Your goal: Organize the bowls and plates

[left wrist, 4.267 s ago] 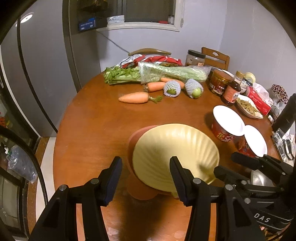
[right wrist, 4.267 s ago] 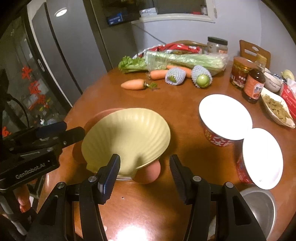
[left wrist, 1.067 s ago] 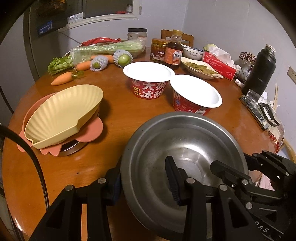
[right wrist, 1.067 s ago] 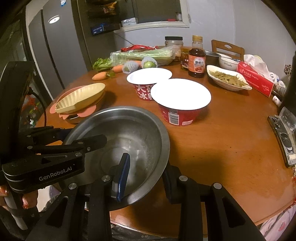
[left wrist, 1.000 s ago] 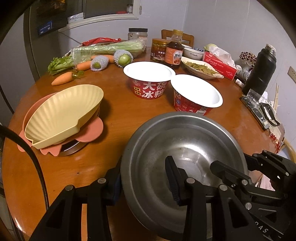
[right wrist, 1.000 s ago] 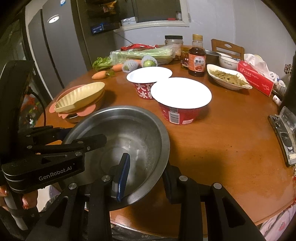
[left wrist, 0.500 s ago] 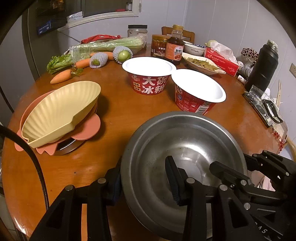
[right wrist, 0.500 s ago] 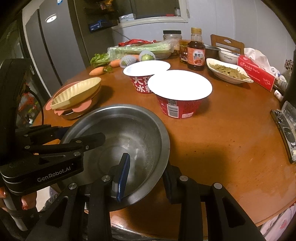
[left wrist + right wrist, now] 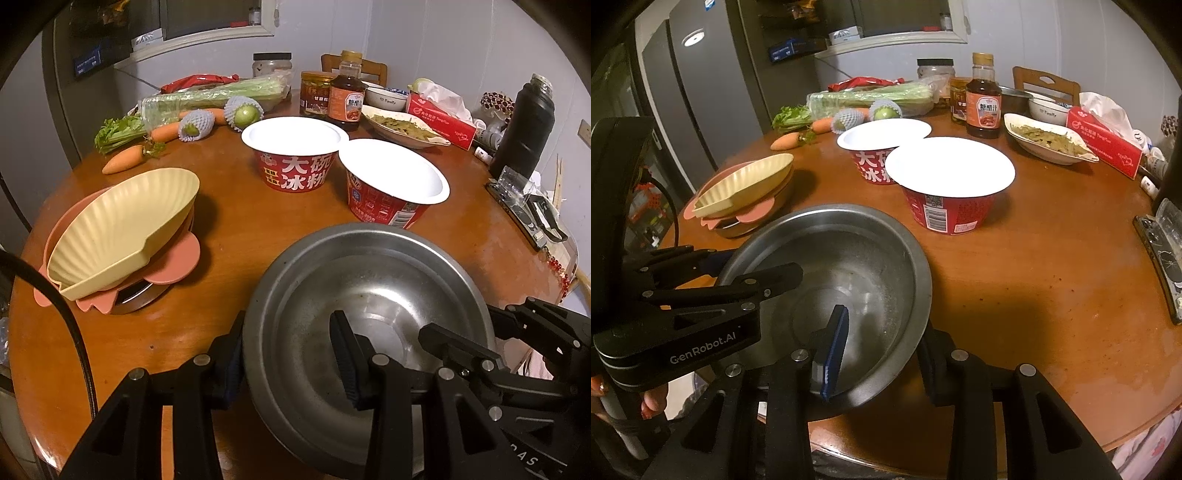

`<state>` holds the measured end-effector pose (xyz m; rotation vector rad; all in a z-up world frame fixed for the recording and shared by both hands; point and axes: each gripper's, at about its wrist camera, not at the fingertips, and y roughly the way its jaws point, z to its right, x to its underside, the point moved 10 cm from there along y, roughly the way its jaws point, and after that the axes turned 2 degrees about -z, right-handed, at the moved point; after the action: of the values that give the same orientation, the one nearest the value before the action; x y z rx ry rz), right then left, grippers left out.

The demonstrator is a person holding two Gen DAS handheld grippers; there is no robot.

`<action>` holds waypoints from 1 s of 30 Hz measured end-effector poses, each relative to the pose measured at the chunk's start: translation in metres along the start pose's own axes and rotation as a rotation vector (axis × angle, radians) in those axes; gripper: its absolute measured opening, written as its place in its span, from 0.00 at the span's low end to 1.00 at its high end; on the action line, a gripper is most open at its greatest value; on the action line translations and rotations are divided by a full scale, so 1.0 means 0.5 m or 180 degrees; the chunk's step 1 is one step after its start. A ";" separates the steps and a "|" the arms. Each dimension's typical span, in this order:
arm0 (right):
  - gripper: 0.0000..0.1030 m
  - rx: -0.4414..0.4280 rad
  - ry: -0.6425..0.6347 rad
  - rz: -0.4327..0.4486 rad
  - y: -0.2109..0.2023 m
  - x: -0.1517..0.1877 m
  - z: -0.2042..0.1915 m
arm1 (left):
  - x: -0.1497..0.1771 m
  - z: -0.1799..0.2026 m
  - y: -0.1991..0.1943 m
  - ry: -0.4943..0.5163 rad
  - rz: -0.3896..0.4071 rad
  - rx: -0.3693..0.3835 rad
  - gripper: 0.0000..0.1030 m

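ahead of your fingers the round wooden table (image 9: pixel 236 229) meets pale walls (image 9: pixel 443 44), a grey fridge (image 9: pixel 701 92) (far left), a wooden chair (image 9: pixel 1047 83).

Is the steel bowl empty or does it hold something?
Empty. The steel bowl shows only its bare, shiny bottom in both views; nothing lies in it except one finger of each gripper reaching over its rim.

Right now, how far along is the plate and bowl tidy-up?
Done: the yellow shell plate sits on the pink plate, stacked over a metal dish. In hand: the steel bowl, with the left gripper and the right gripper each straddling its rim; the right jaws are opening. Left: probably adding the bowl to the stack.
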<state>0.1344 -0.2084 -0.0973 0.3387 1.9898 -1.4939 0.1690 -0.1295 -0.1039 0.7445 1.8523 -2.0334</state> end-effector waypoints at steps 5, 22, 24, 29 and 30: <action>0.38 0.0014 0.0018 0.0031 -0.010 -0.003 0.002 | -0.002 0.002 -0.006 0.0009 0.0005 -0.0002 0.42; 0.40 0.0054 0.0051 0.0218 -0.062 -0.021 0.009 | -0.012 -0.006 -0.060 0.0017 0.0146 -0.0097 0.42; 0.40 0.0045 0.0060 0.0244 -0.068 -0.024 0.011 | -0.014 -0.005 -0.066 0.0020 0.0163 -0.0104 0.42; 0.40 0.0041 0.0075 0.0288 -0.079 -0.027 0.014 | -0.018 0.002 -0.080 0.0038 0.0207 -0.0090 0.42; 0.40 0.0040 0.0077 0.0306 -0.083 -0.029 0.015 | -0.020 0.003 -0.082 0.0042 0.0216 -0.0084 0.42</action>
<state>0.1255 -0.2268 -0.0577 0.4534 1.9552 -1.4491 0.1549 -0.1269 -0.0640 0.8043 1.8318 -1.9631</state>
